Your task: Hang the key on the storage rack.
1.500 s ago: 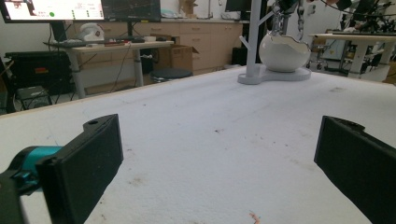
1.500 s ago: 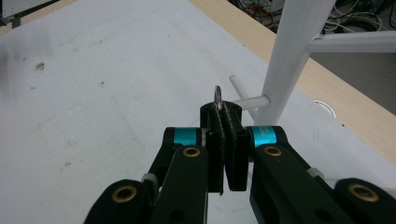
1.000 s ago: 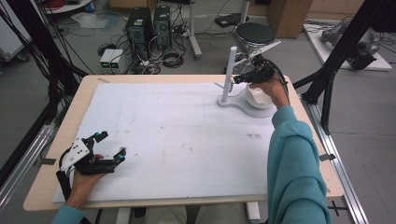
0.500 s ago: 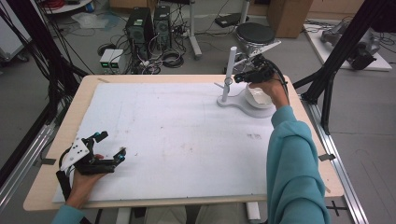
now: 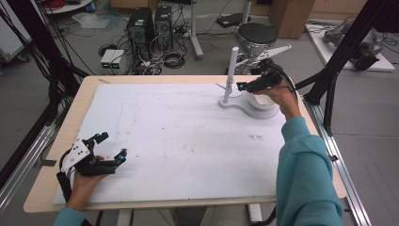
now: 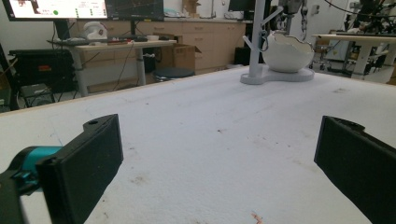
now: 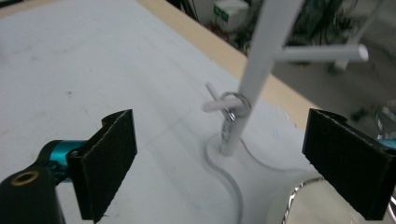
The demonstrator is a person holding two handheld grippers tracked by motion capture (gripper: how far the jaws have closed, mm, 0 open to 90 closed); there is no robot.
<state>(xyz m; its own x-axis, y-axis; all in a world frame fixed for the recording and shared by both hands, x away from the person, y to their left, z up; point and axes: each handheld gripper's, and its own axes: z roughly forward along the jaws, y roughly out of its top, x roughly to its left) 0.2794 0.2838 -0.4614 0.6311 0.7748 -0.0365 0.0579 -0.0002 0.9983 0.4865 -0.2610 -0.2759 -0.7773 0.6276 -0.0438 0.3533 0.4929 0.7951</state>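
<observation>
A white peg stand (image 5: 230, 70) rises from a white base (image 5: 237, 104) at the table's far right, with a white bowl (image 5: 261, 100) on that base. A metal ring (image 7: 232, 99) hangs on a short lower peg (image 7: 211, 103) of the stand's post (image 7: 261, 56). My right gripper (image 5: 242, 86) hovers open just right of the post, and the ring lies between and beyond its jaws (image 7: 222, 135). My left gripper (image 5: 113, 146) rests open on the near left of the white mat, with nothing between its jaws (image 6: 219, 140). Far ahead of it stand the post (image 6: 256, 42) and the jagged-rimmed bowl (image 6: 286, 53).
The white mat (image 5: 179, 136) covers most of the wooden table (image 5: 91, 87). A longer peg (image 7: 322, 52) sticks out higher on the post. Black frame struts (image 5: 329, 80) stand off the table's right edge. A stool and computer cases sit on the floor behind.
The right gripper has shifted slightly lower beside the stand. The left gripper has stayed where it was.
</observation>
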